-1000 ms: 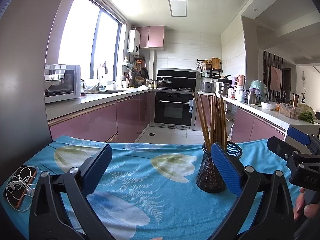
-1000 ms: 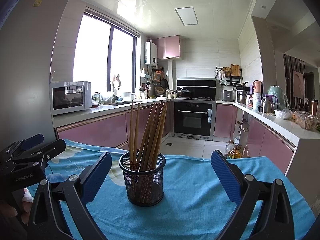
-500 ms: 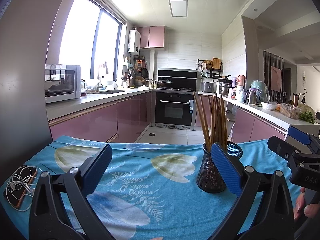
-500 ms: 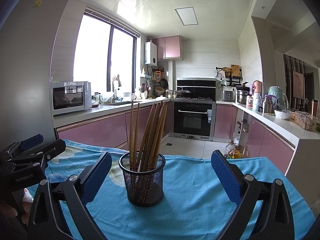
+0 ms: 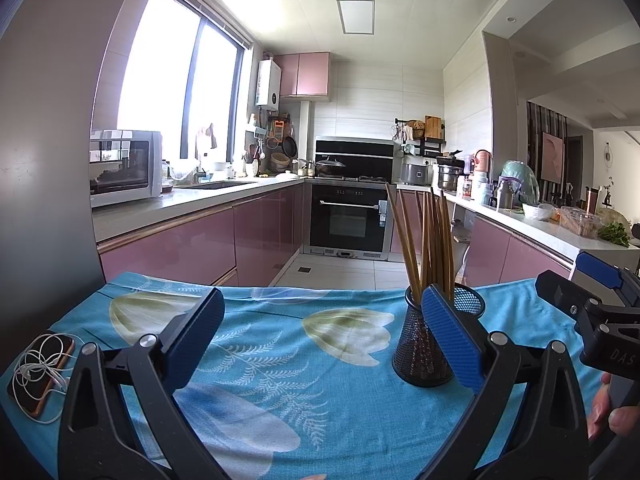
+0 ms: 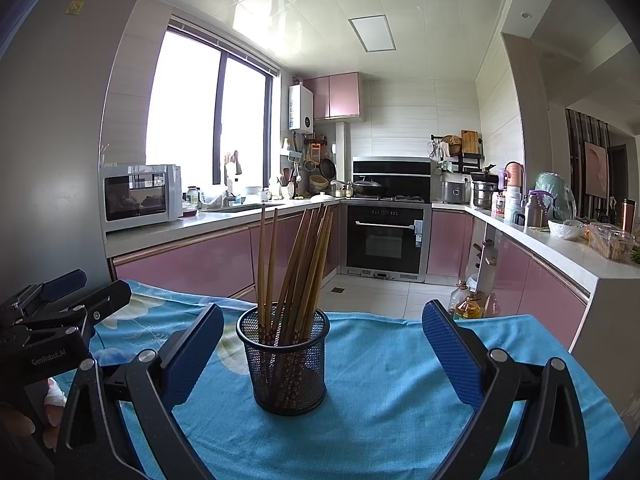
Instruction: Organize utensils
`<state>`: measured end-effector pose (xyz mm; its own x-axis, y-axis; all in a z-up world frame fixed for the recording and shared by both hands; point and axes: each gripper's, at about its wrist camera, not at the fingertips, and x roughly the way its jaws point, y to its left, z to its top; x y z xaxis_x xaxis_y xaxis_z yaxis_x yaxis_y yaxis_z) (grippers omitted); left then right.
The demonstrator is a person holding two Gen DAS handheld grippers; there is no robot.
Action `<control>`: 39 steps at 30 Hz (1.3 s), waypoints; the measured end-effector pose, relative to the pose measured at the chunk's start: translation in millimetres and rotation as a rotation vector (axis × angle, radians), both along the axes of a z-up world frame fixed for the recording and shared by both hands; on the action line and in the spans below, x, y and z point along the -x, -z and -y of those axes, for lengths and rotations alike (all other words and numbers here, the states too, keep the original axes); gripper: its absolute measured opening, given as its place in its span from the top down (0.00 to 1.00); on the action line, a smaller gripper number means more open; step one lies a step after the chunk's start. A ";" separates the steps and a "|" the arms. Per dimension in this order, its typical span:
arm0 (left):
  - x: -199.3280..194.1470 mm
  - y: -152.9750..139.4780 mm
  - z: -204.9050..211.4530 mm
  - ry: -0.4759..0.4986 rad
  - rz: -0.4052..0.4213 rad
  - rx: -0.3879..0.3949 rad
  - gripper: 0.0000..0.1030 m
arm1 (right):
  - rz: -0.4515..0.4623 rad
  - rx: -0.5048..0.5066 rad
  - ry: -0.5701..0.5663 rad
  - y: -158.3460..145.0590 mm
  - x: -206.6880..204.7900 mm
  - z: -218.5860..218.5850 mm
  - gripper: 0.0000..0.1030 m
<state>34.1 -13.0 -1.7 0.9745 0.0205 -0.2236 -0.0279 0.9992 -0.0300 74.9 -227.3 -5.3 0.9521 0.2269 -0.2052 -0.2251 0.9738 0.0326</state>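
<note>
A black mesh holder [image 6: 285,360] stands upright on the blue floral tablecloth [image 6: 380,392], with several brown chopsticks [image 6: 298,264] leaning in it. My right gripper [image 6: 322,354] is open, and the holder sits between its blue pads, nearer the left one, untouched. In the left wrist view the same holder [image 5: 424,344] stands partly behind my right pad, its chopsticks [image 5: 428,248] rising above. My left gripper [image 5: 322,338] is open over bare cloth with nothing between its fingers. Each gripper shows at the edge of the other's view.
A phone with white earphones [image 5: 38,372] lies at the cloth's left edge. Beyond the table's far edge is a kitchen with pink cabinets, a microwave [image 6: 140,196] and an oven [image 6: 386,236]. Oil bottles [image 6: 470,304] stand on the floor at the far right.
</note>
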 end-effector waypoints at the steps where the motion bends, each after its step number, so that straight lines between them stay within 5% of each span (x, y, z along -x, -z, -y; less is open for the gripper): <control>1: -0.4 0.1 0.3 -0.001 -0.002 -0.002 0.06 | 0.000 0.000 0.000 -0.1 -0.3 0.0 0.07; 39: 0.3 1.9 -0.2 0.001 -0.005 -0.003 0.06 | -0.008 -0.002 -0.001 1.2 0.6 0.5 0.07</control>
